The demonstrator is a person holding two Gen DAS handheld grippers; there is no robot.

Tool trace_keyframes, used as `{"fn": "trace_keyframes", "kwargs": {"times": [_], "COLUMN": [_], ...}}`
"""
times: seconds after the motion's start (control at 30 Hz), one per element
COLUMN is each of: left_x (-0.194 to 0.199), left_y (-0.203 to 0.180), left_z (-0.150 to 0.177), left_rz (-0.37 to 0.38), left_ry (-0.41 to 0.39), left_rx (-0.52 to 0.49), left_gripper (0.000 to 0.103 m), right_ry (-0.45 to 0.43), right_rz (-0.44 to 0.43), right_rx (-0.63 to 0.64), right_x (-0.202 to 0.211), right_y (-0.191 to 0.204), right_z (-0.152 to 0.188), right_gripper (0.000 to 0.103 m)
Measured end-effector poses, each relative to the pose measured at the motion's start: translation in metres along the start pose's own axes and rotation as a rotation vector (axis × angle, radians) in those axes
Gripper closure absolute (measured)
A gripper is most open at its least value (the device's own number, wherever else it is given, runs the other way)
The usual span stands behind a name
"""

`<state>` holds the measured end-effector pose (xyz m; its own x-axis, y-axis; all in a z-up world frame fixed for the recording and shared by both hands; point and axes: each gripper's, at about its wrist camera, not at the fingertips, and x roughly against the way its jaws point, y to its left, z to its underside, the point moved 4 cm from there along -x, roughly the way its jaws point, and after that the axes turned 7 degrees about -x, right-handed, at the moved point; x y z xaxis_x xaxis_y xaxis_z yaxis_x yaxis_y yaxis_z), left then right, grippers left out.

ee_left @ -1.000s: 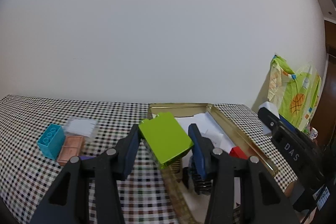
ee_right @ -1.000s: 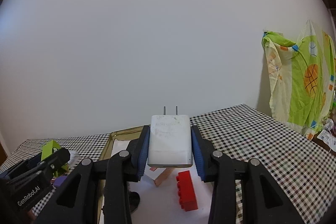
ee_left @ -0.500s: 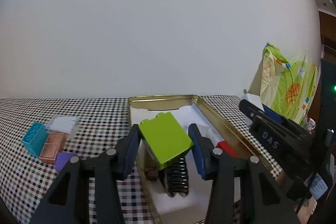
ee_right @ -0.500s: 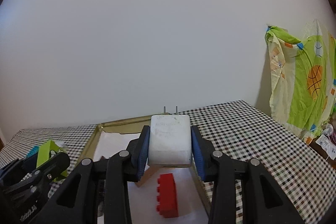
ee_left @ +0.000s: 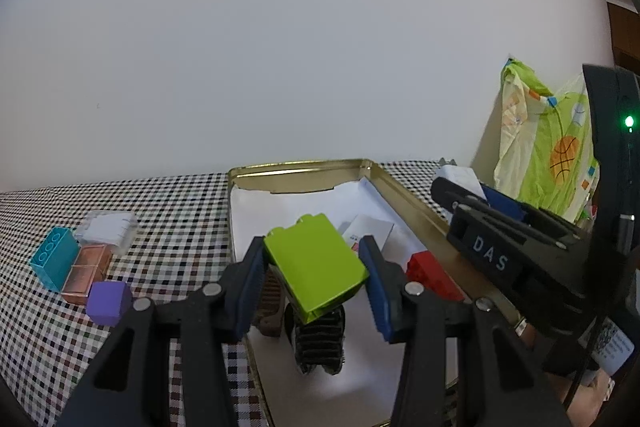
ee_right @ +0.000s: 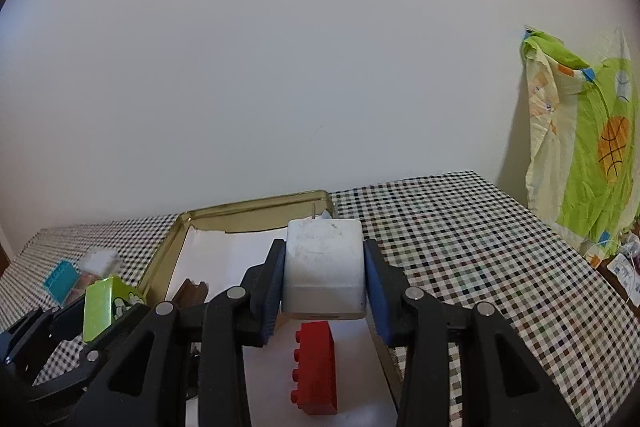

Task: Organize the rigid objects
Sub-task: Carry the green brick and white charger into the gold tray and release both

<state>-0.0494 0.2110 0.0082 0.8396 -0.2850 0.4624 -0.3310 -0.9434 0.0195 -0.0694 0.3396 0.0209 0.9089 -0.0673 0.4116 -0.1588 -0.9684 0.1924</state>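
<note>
Now, what I see from my two tool cameras:
Left tool [ee_left: 316, 267]: I hold it above the near half of the tin, level with the table, its blue pads clamped on the green brick.
Right tool [ee_right: 324, 277]: I hold it over the tin's right side, pads closed on the white charger; in the left view it reaches in from the right.
Green brick [ee_left: 314, 269]: lime green, smooth-sided, tilted in the grip, studs pointing away; printed eyes show on one face in the right view.
White charger [ee_right: 324, 267]: a scuffed white cube, two metal prongs pointing away from me.
Tin [ee_left: 404, 195]: a shallow gold metal tray lined with white paper, lying on the checkered table [ee_right: 460, 227].
Inside the tin: a red brick [ee_right: 316, 367] lying flat near the right wall, a black ribbed object [ee_left: 320, 341] under the green brick, a brown piece [ee_left: 270, 307] beside it, and a white card [ee_left: 370, 229] further back.
Left of the tin: a teal brick [ee_left: 56, 263], a copper-coloured case [ee_left: 88, 273], a clear plastic box [ee_left: 108, 229] and a purple cube [ee_left: 109, 302], grouped close together.
</note>
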Motion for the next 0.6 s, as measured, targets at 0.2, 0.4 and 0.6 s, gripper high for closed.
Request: {"fn": "trace_keyframes", "kwargs": {"times": [0.2,0.4,0.6], "left_x": [-0.0006,-0.0030,-0.0092], "left_y": [-0.0020,-0.0029,-0.0017], "left_z": [0.0015,0.0026,0.0045], "left_rz": [-0.012,-0.018,-0.038], "left_ry": [0.003,0.014,0.037], "left_rx": [-0.017,-0.030,-0.029], "left_gripper": [0.057,0.057,0.057], "right_ry": [0.025,0.038,0.057], "right_rz": [0.001,0.001,0.008], "right_rx": [0.003,0.005,0.013], "right_x": [-0.0037,-0.0070,-0.0103], "right_y": [0.0025,-0.0006,-0.0013], "right_z": [0.0039,0.0036,0.0064], "right_gripper": [0.062,0.062,0.062]}}
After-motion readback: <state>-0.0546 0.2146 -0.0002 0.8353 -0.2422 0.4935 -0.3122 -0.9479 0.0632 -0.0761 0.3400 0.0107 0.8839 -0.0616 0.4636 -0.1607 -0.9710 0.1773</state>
